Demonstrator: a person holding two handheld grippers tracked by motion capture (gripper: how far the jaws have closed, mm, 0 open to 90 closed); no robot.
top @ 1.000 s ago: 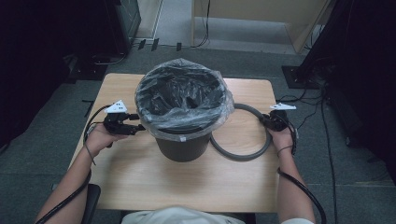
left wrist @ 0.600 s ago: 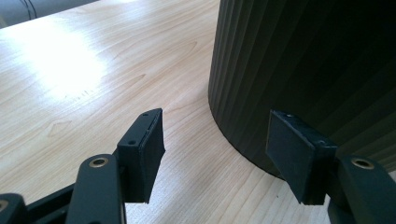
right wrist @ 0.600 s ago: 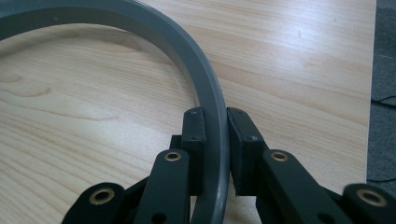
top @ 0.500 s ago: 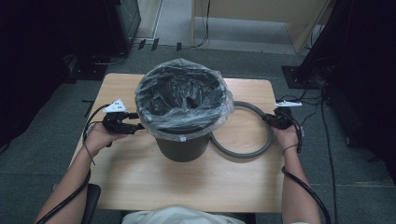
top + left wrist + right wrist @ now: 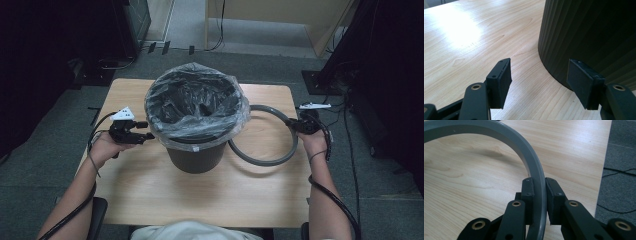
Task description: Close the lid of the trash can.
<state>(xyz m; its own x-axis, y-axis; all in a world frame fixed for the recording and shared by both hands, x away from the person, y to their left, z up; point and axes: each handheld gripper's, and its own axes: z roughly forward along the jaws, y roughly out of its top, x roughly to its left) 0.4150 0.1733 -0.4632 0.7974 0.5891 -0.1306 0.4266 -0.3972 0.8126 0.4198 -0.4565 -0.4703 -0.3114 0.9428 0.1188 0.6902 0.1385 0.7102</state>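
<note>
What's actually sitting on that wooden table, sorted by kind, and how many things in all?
Dark ribbed bin: 1
Clear plastic bag liner draped over the bin's rim: 1
Grey ring, clamped in the right gripper: 1
Hand-held grippers: 2, counting the left gripper, open beside the bin
Total: 5

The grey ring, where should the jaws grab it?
By its thin band at the table's right edge, coming from outside, one jaw inside the hoop and one outside. The grey ring is narrow there and clear of the bin; the right gripper pinches it so.
</note>
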